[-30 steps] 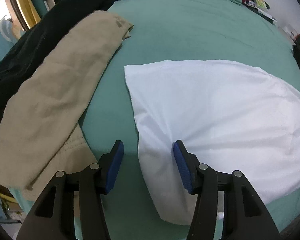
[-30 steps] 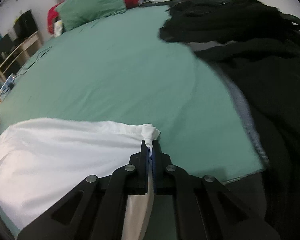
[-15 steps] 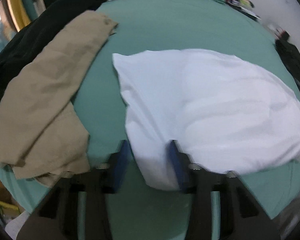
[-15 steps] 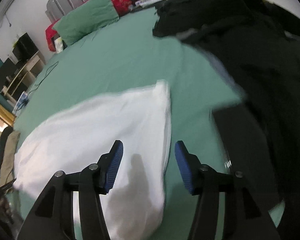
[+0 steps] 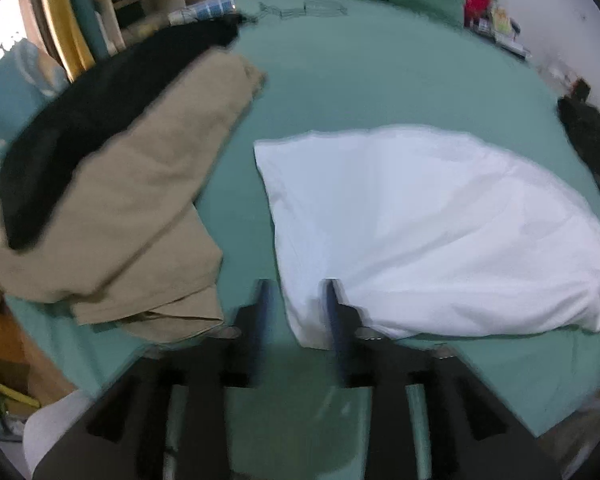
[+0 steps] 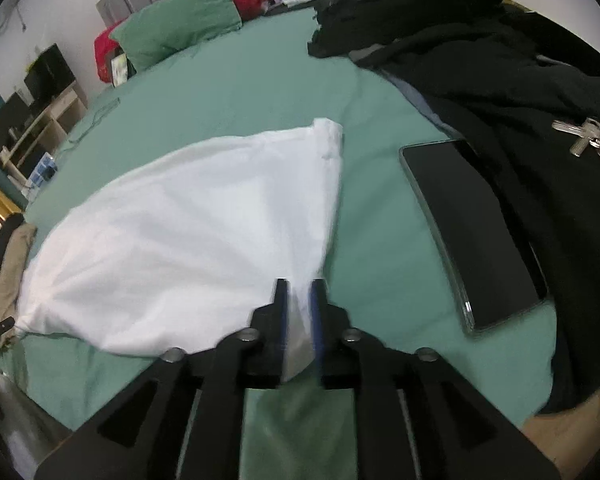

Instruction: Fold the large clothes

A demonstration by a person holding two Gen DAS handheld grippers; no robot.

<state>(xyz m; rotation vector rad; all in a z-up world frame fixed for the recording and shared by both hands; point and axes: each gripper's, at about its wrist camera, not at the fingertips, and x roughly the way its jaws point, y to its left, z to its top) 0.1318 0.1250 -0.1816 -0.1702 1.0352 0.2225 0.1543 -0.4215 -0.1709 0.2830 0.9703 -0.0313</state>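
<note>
A folded white garment lies flat on the green bed sheet. In the left wrist view my left gripper hangs over the garment's near left corner. Its jaws are opening, the white corner lies loosely between them, and the pads do not press it. In the right wrist view the same white garment spreads to the left. My right gripper is at its near right corner with the jaws closing. White cloth fills the narrow gap, but the pads are still apart.
A tan garment with a black one on it lies left of the white one. A pile of black clothes, a dark phone and keys lie on the right. A green pillow is at the head.
My right gripper let go of the far right corner, drew back along the right edge and is narrowing on the near corner. My left gripper pulled back and up, staying at the near left corner.
</note>
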